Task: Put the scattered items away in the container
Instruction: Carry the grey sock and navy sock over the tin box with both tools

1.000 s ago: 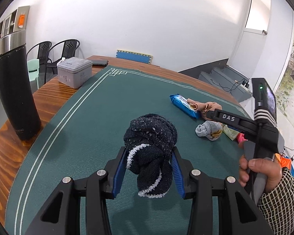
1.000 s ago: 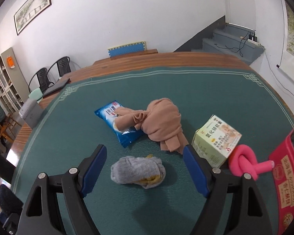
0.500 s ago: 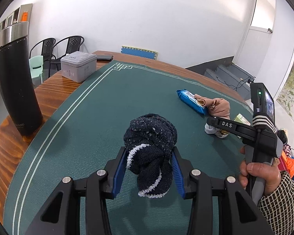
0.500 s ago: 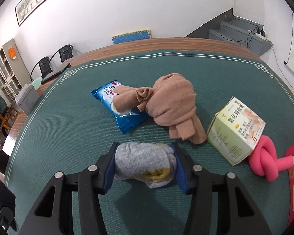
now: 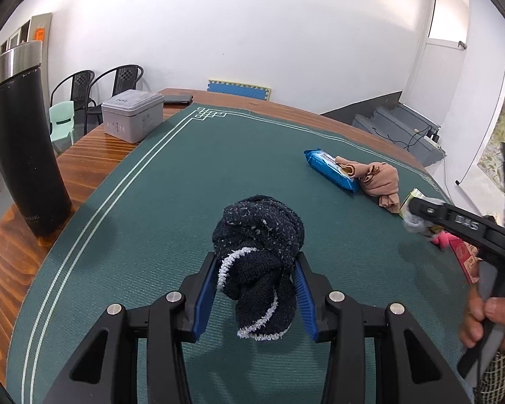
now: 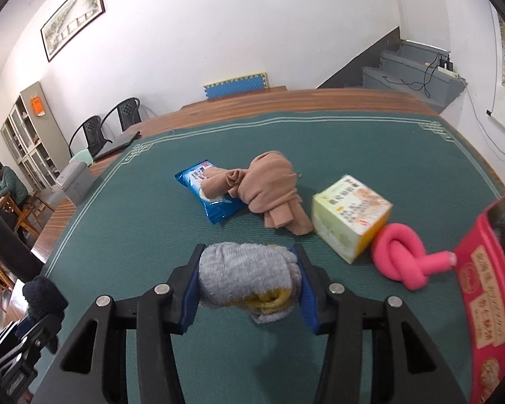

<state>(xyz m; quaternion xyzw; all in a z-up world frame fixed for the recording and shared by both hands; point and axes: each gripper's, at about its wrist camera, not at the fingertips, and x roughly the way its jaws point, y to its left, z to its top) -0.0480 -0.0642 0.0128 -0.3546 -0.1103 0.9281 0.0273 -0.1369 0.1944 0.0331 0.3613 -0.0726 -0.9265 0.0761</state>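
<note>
Two sock bundles are in my grip: left tongs [image 5: 256, 298] pinch the dark sock bundle [image 5: 257, 252], right tongs [image 6: 249, 282] pinch the grey sock bundle [image 6: 249, 269], both over the bench [image 6: 353, 141]. At its right edge the red container [image 6: 484, 282] holds something. Blue packet [image 6: 202, 185], tan cloth [image 6: 272, 188], small box [image 6: 350, 215] and pink knot [image 6: 404, 259] are left outside

Wooden table [image 5: 94, 148], green mat [image 6: 320, 141], scattered items

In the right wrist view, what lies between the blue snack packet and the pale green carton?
The tan sock bundle lies there, one end draped over the blue snack packet, the other end reaching the pale green carton. The right wrist view shows it best.
</note>
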